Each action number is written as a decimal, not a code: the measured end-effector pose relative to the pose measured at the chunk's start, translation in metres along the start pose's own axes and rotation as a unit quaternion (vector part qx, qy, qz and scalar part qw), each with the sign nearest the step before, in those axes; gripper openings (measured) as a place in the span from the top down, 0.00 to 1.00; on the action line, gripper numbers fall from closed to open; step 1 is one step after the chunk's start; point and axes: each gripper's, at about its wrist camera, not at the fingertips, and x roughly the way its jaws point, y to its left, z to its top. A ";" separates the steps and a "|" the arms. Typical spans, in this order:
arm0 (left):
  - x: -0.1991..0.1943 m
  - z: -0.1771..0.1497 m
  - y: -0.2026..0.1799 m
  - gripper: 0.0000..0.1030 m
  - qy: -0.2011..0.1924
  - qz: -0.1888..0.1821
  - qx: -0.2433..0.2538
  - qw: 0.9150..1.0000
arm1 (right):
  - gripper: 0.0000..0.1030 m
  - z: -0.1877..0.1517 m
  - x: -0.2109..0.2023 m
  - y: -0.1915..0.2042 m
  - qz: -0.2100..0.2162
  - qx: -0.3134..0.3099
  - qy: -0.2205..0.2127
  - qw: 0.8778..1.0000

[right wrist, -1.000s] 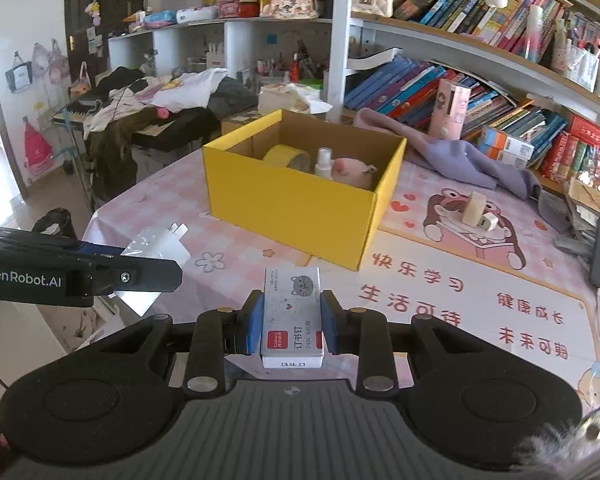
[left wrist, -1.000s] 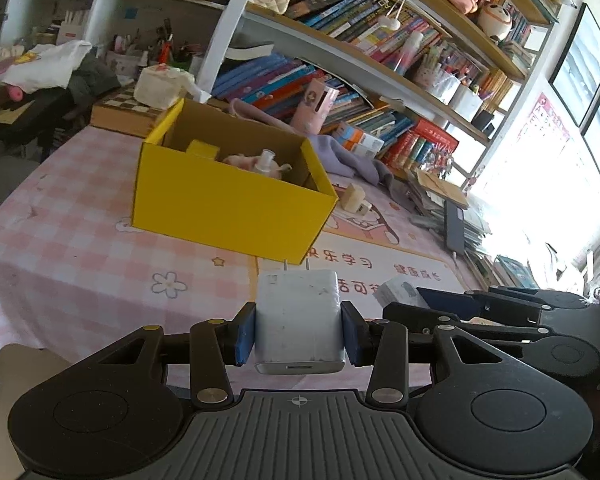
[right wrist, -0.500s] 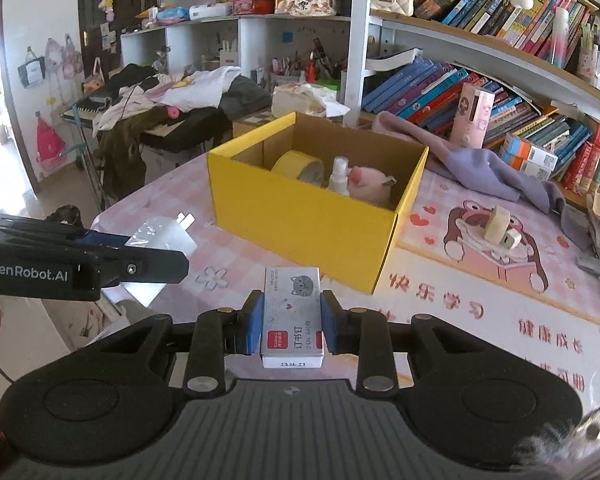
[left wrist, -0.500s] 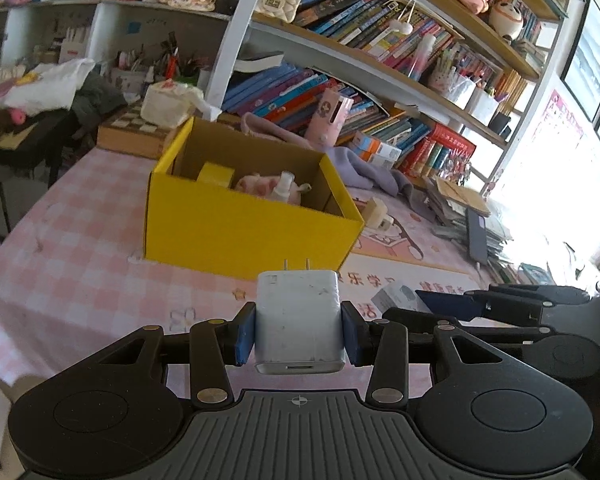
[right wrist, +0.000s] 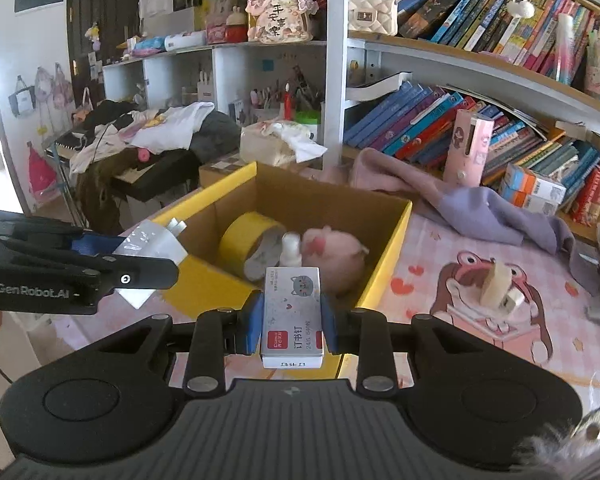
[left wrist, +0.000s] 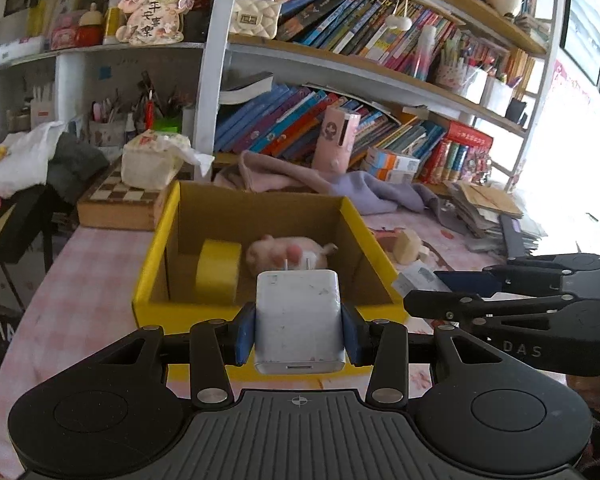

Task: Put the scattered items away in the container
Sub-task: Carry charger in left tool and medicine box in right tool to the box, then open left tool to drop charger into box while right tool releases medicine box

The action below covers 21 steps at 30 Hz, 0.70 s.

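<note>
Sitting on the pink tablecloth (right wrist: 440,240), the yellow box (left wrist: 156,264) held a tape roll (left wrist: 217,270), a pink plush (right wrist: 332,258) and possibly a small bottle (right wrist: 290,246). The left gripper (left wrist: 299,330) clamped a white charger (left wrist: 298,316); the right gripper (right wrist: 291,326) clamped a staple box (right wrist: 292,316).

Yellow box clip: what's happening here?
A person holds a tool in each hand. The left tool grips a white charger; the right tool grips a small staple box. Both are near the yellow box's front edge, nothing released yet. Inside already lie a tape roll, a pink plush and a small bottle.
</note>
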 end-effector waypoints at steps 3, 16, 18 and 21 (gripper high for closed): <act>0.018 0.013 0.003 0.60 0.004 0.008 0.015 1.000 | 0.73 0.012 0.018 -0.008 0.004 -0.014 0.000 1.000; 0.108 0.040 0.013 0.60 0.093 0.023 0.117 0.988 | 0.73 0.039 0.119 -0.023 0.011 -0.136 0.074 0.988; 0.118 0.040 0.012 0.59 0.115 0.015 0.148 0.982 | 0.73 0.039 0.131 -0.023 0.019 -0.158 0.089 0.983; 0.135 0.041 0.012 0.59 0.151 0.007 0.184 0.971 | 0.73 0.038 0.145 -0.021 0.034 -0.191 0.110 0.975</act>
